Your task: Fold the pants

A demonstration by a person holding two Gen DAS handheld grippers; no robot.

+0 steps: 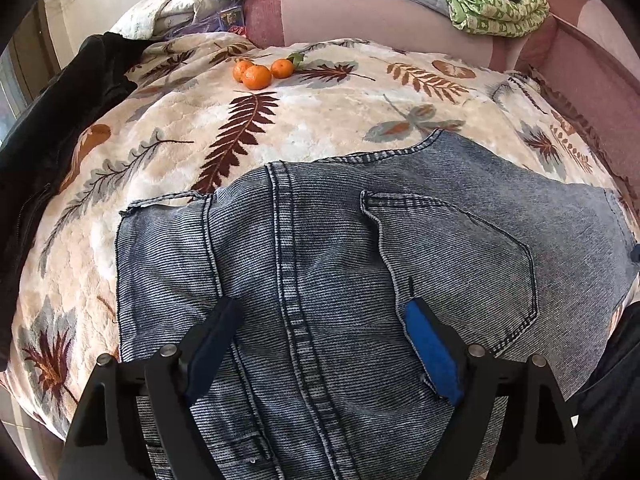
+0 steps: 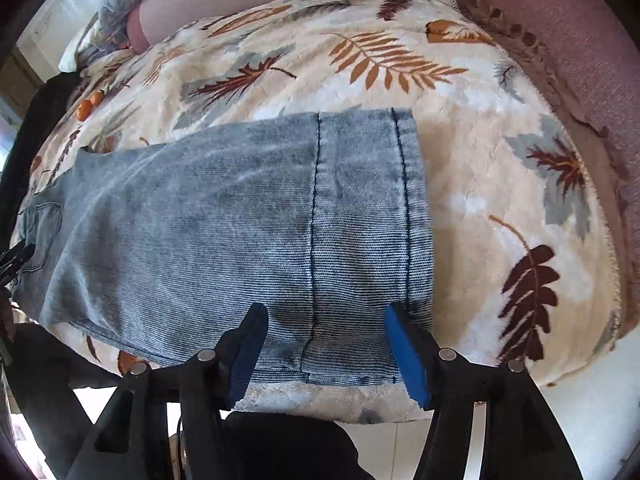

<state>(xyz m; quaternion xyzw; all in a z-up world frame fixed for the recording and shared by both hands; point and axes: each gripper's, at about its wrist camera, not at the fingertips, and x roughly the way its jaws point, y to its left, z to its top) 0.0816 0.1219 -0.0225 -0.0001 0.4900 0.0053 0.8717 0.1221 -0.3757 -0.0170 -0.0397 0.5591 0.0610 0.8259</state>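
While our left gripper (image 1: 320, 320) hangs over the waist end of the pants (image 1: 340, 260) with its jaws spread wide and nothing pinched, the blue pads (image 1: 434, 354) stand either side of the centre seam. Our right gripper (image 2: 326, 324) is likewise parted and empty above the hem end of the pants (image 2: 240, 220), near the front edge of the blanket (image 2: 480, 180). We see the denim lying flat along that front edge of the leaf-patterned blanket (image 1: 320, 120). Three tangerines (image 1: 262, 72) sit near its far edge, and a black jacket (image 1: 60, 120) lies at its left edge.
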